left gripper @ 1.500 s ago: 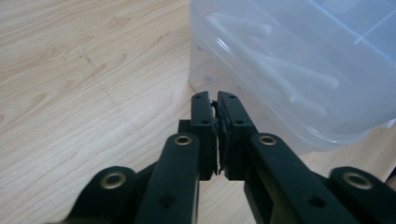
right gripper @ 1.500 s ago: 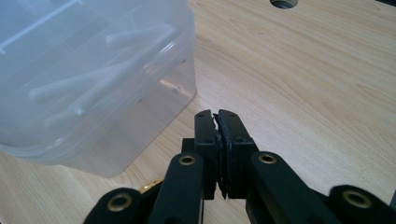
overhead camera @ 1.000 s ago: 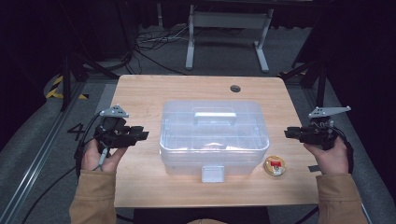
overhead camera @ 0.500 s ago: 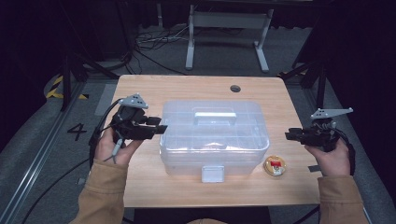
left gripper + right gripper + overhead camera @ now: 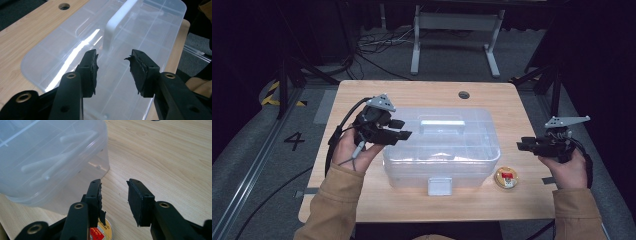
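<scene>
A clear plastic storage box (image 5: 447, 150) with a lid, a white handle (image 5: 441, 122) and a front latch (image 5: 439, 186) sits mid-table. My left gripper (image 5: 406, 128) hovers over the box's left side. In the left gripper view it (image 5: 112, 56) points along the lid (image 5: 140, 30) toward the handle (image 5: 117, 25); its jaws are open, have just been opening, and hold nothing. My right gripper (image 5: 522, 145) is at the table's right edge, aimed at the box. Its jaws (image 5: 114, 186) are open, have just been opening, and are empty above the wood. A small round yellow tin (image 5: 505, 177) lies just below it.
The wooden table (image 5: 362, 100) has a cable hole (image 5: 464, 94) at the back. In the right gripper view the tin (image 5: 106, 231) peeks out under the left jaw, next to the box corner (image 5: 100, 157). Dark floor, cables and a stand lie beyond the table.
My left gripper has moved from the table's left edge rightward and up, over the box's left side, and its jaws have spread. The right hand has stayed put.
</scene>
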{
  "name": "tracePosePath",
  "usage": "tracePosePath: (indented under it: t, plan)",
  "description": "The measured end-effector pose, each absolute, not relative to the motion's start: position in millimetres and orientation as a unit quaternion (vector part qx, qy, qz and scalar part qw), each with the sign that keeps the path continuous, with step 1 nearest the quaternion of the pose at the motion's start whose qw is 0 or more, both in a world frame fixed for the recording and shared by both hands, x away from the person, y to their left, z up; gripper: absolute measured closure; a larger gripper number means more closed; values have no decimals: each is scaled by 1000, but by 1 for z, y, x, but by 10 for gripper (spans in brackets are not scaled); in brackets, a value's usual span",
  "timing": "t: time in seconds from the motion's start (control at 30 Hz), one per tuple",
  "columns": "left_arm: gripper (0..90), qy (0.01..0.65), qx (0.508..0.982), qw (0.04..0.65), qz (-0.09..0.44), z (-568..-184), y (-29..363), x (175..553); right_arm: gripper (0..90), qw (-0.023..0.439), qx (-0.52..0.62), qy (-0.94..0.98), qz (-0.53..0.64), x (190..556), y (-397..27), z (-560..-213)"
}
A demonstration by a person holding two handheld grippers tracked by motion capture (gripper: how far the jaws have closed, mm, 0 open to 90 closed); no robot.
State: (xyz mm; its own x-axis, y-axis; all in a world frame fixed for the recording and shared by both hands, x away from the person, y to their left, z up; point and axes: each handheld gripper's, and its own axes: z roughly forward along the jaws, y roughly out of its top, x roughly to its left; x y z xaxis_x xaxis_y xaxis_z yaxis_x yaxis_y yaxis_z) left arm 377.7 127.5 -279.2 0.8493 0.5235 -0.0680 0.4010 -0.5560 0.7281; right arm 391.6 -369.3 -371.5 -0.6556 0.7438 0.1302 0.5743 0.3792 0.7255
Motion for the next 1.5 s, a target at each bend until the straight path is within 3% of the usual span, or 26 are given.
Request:
tracePosePath:
  t: [0.47, 1.03, 1.2, 1.37, 1.5]
  plan:
    - [455, 243, 881, 395, 91, -284, 95, 392, 632, 109, 399, 822, 391, 391, -369, -371]
    - [423, 269, 893, 351, 85, -303, 70, 412, 635, 105, 396, 824, 392, 390, -368, -371]
    - [475, 257, 898, 343, 100, -307, 67, 412, 637, 106, 397, 823, 392, 388, -370, -371]
    - [669, 246, 900, 348, 98, -307, 67, 413, 641, 108, 397, 823, 392, 385, -371, -371]
    - [710, 245, 900, 347, 96, -306, 68, 413, 659, 106, 398, 822, 393, 382, -372, -371]
